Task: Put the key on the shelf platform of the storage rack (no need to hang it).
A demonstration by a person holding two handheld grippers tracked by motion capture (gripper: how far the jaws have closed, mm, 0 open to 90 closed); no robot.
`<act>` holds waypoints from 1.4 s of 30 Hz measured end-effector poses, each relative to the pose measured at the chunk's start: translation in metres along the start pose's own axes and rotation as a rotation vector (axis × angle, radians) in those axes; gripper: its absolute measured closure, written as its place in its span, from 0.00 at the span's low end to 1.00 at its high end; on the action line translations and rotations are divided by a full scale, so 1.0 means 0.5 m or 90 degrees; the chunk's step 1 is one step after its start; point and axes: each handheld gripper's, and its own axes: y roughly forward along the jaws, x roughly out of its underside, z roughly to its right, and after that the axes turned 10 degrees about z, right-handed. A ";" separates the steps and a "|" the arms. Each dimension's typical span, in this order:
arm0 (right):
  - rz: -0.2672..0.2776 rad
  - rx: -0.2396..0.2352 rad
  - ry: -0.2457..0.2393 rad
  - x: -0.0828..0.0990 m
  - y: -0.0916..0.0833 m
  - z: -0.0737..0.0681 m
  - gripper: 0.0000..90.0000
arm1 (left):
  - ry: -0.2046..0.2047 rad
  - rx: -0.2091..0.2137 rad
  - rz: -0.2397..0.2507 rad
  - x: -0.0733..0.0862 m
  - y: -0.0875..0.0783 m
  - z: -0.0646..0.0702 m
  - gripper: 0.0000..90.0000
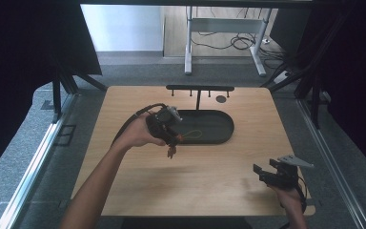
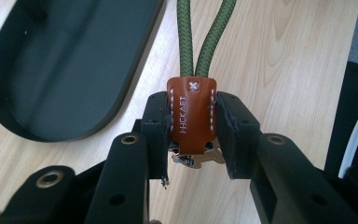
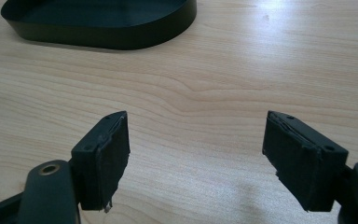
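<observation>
The black oval tray (image 1: 221, 125) lies toward the far middle of the wooden table (image 1: 195, 181), its long axis running left to right, and it serves as the landmark here. Behind the tray stands a low black rack (image 1: 199, 88) with short pegs, close to the table's far edge. The nearer half of the table, in front of the tray, is bare wood all the way to the near edge.

The left gripper (image 1: 170, 138) hovers at the tray's left end, over its near rim. Its jaws pinch a brown leather tab (image 2: 192, 114) from both sides, the pads pressed against the tab's stitched edges. The tab's long axis runs along the jaws, and a green braided cord (image 2: 199, 39) leaves its far end as a doubled loop. In the high view the cord (image 1: 191, 135) drapes into the tray. A small metal fitting (image 2: 196, 159) shows under the tab, between the jaws. White lettering on the tab reads roughly "HICKAET", with a small cross stitch above it.

The right gripper (image 1: 274, 172) is well apart from the tray, near the table's near right corner. Its jaws are spread wide over bare wood, holding nothing.
</observation>
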 end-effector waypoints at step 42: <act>-0.003 0.009 0.008 0.003 -0.004 0.008 0.26 | 0.011 -0.026 -0.013 -0.091 0.005 -0.066 0.74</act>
